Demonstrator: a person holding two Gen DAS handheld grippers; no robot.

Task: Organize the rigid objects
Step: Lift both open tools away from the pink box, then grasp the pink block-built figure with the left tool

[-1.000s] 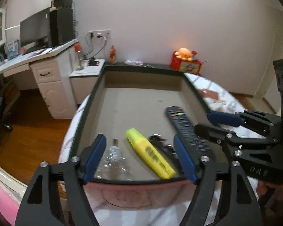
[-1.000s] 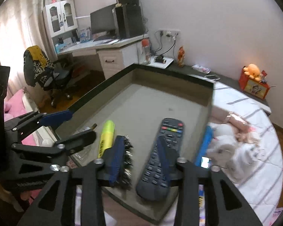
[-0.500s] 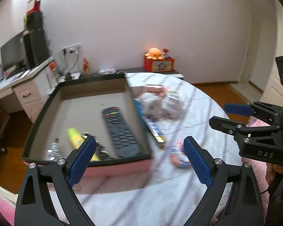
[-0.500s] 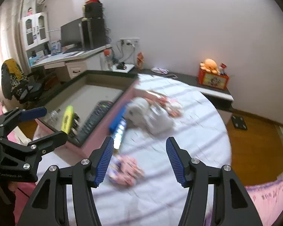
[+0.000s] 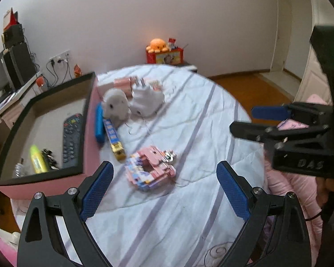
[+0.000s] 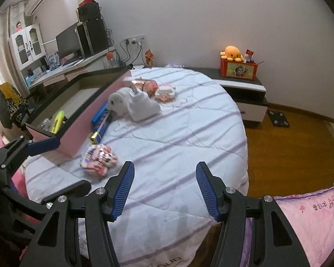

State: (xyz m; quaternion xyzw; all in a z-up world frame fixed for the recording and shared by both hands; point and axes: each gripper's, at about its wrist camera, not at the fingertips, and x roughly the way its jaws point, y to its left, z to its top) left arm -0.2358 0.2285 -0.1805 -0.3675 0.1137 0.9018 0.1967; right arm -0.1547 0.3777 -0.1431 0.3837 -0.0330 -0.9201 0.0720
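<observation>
A pink-sided box with a black rim (image 5: 86, 102) stands on the left of the bed. It holds a dark remote (image 5: 71, 138), a yellow highlighter (image 5: 36, 160), keys (image 5: 49, 158) and a small clear bottle (image 5: 19, 170). On the white striped bedspread lie a pink patterned packet (image 5: 151, 169), a blue bar (image 5: 99, 124), a gold-tipped tube (image 5: 113, 140), a grey plush (image 5: 115, 106) and a white soft item (image 5: 147, 100). My left gripper (image 5: 164, 189) hangs open just short of the pink packet. My right gripper (image 6: 165, 189) is open over bare bedspread, with the pink packet (image 6: 99, 158) to its left.
More pink packets (image 6: 164, 92) lie at the far side of the bed. A nightstand carries a red box with an orange plush (image 6: 232, 53). A desk with a monitor (image 6: 69, 42) and a chair (image 6: 11, 104) stand left. Wooden floor (image 6: 289, 144) lies right; a pink quilt (image 6: 311, 211) lies near.
Both grippers swung from over the box to the right, out over the bedspread. Both sets of jaws widened. The remote that lay between the right fingers stays in the box.
</observation>
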